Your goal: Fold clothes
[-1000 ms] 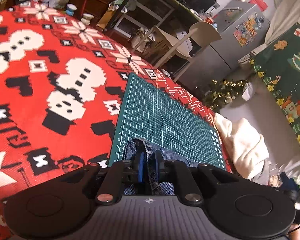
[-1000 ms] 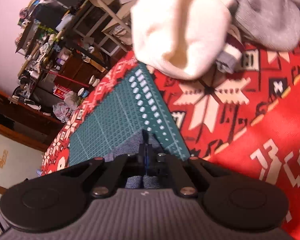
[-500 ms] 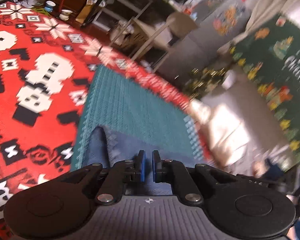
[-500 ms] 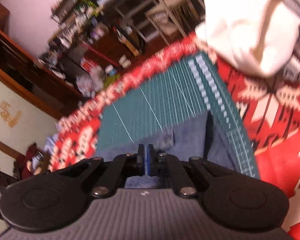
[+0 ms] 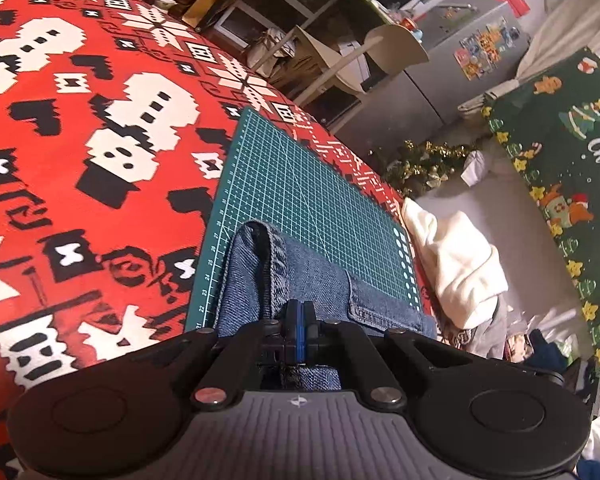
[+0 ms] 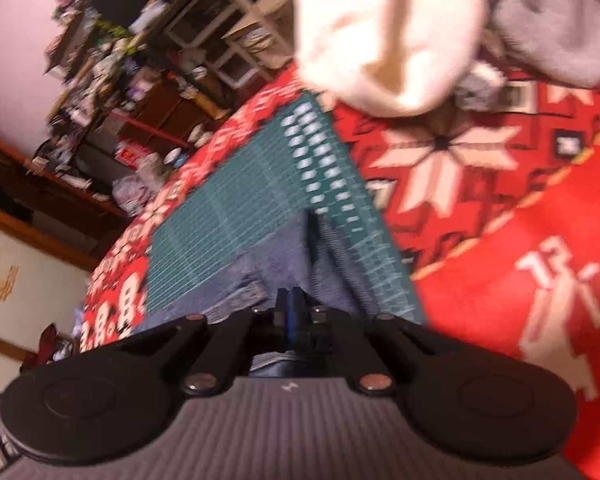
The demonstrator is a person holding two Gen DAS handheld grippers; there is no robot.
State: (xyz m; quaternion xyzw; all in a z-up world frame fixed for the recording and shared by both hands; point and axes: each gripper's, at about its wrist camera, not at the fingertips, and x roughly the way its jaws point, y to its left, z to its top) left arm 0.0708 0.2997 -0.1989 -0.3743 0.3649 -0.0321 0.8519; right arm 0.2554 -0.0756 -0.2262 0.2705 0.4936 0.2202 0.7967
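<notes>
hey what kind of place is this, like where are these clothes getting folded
Probably a lived-in home at Christmas time. A fridge with stickers stands beyond the table, whose red holiday tablecloth carries a green cutting mat; cluttered shelves line the wall. Both tools grip the jeans.

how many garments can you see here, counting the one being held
3: the jeans on the green mat, pinched by both grippers; a cream garment beyond the mat's end; a grey one beside it. More may be hidden underneath.

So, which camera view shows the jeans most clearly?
The left wrist view: the jeans are sharp there, with stitched hem and seams visible on the green cutting mat. The right wrist view shows the same denim blurred, only a blue shape ahead of the shut fingers.
</notes>
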